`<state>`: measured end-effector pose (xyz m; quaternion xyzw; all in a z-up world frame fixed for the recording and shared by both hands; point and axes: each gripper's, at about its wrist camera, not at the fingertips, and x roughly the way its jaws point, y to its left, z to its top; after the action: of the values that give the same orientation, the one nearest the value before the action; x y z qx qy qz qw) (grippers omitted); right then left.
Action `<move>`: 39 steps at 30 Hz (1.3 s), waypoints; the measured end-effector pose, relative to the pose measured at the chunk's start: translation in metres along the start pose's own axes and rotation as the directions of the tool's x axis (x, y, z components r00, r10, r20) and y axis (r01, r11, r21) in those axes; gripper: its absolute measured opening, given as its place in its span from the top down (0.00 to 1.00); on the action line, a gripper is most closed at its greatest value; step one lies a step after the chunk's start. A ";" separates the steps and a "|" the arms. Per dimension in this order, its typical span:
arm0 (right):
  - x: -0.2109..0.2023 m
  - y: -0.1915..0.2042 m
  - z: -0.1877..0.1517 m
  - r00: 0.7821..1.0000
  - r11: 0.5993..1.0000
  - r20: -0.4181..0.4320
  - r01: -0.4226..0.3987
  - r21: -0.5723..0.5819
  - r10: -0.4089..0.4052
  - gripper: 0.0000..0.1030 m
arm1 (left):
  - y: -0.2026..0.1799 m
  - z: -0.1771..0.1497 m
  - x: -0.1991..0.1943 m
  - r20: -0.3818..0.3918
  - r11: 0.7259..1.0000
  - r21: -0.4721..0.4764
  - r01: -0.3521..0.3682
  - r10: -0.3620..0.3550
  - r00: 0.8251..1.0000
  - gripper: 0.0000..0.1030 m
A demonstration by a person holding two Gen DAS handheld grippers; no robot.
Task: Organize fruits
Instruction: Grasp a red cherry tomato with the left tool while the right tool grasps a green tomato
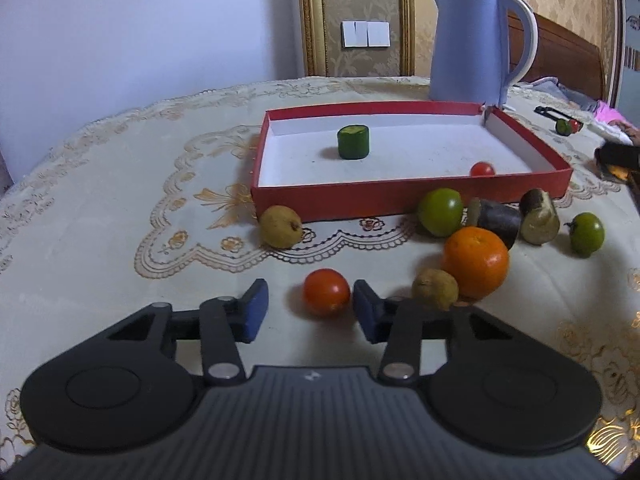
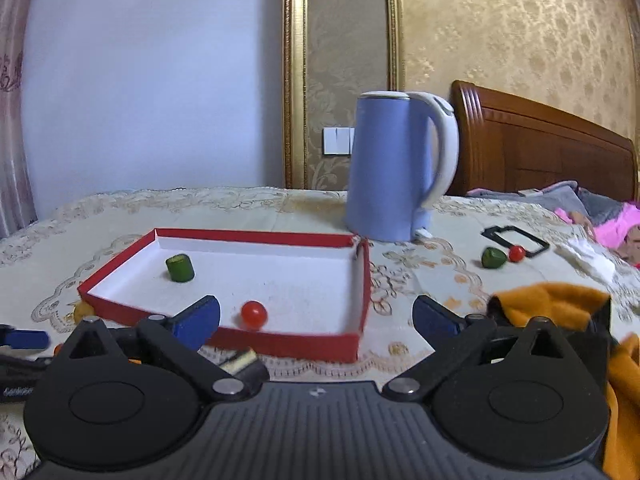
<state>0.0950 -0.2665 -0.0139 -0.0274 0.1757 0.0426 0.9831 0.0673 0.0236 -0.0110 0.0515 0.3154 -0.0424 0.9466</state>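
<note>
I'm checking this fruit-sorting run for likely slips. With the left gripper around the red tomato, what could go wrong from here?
The red tomato sits off-centre in the open left gripper, against its right finger, so closing may roll it away. The small brown fruit and orange lie close beside that finger and could get nudged. In the red box, the cherry tomato may roll.

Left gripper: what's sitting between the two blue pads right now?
A red tomato, seen in the left wrist view. It sits on the tablecloth between the left gripper fingers, nearer the right-hand pad; the jaws are open, not gripping it.

Dim, bluish light — fisheye-bent edges
</note>
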 end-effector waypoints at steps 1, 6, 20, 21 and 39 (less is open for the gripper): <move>-0.001 -0.001 -0.004 1.000 1.000 -0.003 0.012 0.001 -0.012 0.00 | 0.000 0.000 0.000 -0.001 1.000 0.000 0.002 -0.002 1.000 0.62; -0.001 0.007 -0.020 0.998 0.995 -0.025 0.047 -0.093 -0.049 0.00 | -0.002 0.001 0.001 0.002 1.000 -0.006 0.014 -0.014 1.000 0.68; 0.001 0.014 -0.041 0.992 0.988 -0.096 -0.088 -0.126 0.076 0.06 | 0.002 0.001 -0.001 0.011 0.998 -0.053 0.029 -0.028 1.000 0.77; 0.003 0.012 -0.040 0.991 0.989 -0.103 -0.091 -0.115 0.080 0.16 | 0.002 0.001 -0.002 0.013 0.998 -0.053 0.026 -0.026 1.000 0.77; 0.033 0.006 -0.040 0.964 0.982 -0.229 -0.161 -0.101 0.135 0.68 | 0.003 0.014 -0.012 0.050 0.999 -0.033 -0.002 0.004 0.999 0.77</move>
<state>0.1116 -0.2613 -0.0632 -0.0773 0.2828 0.1232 0.9481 0.0659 0.0253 0.0076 0.0355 0.2921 -0.0369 0.9550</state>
